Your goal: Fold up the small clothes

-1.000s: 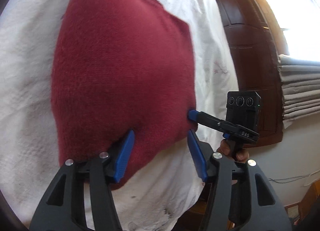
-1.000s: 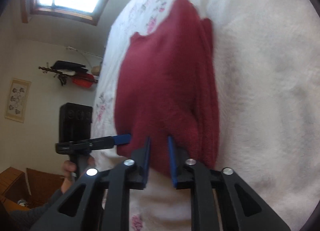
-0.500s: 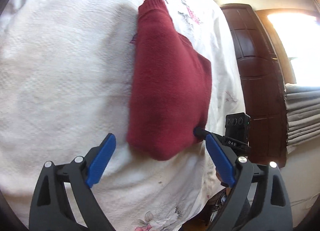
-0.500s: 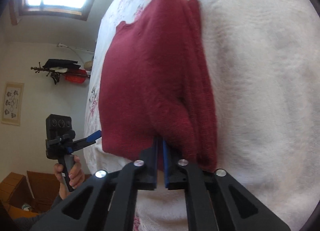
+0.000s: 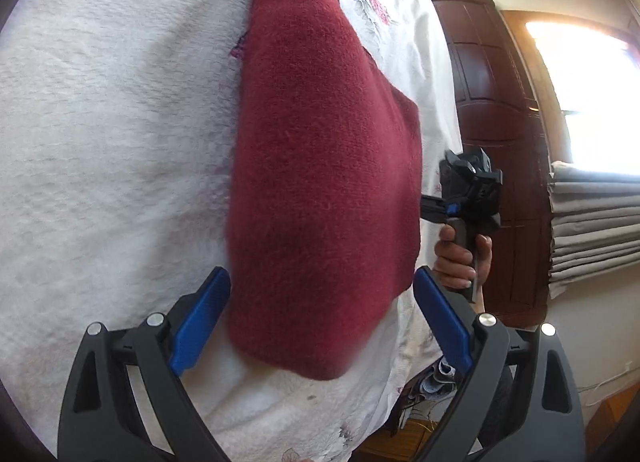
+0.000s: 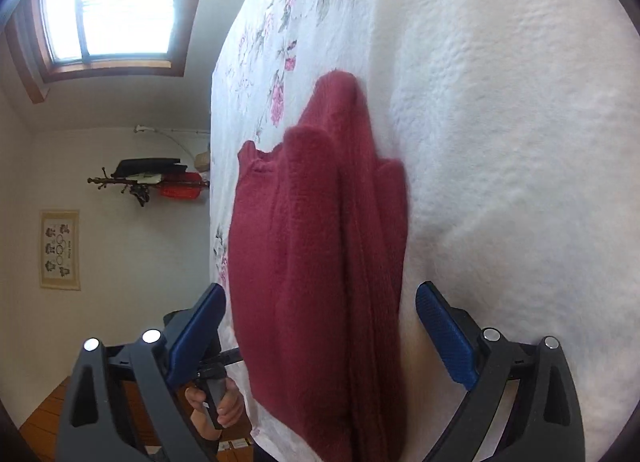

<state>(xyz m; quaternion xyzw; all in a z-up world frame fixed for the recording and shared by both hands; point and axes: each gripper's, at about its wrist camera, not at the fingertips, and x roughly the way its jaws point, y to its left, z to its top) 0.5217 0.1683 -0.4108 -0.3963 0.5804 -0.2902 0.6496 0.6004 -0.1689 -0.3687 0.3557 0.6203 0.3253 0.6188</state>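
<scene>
With my left gripper (image 5: 320, 326) and right gripper (image 6: 320, 336) both spread wide and empty, the red sweater (image 5: 320, 182) lay folded on the white bedspread (image 5: 100, 142), seemingly needing one more fold.

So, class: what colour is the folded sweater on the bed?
Dark red sweater, clearest in the left wrist view.

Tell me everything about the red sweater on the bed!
The sweater is dark red, fuzzy knit, with a ribbed cuff or hem at its far end. It lies folded in several layers on the white bedspread, near the bed's flowered edge. Stacked folds show along one side in the right wrist view. Both the left gripper and the right gripper are open around its near end, not pinching it.
</scene>
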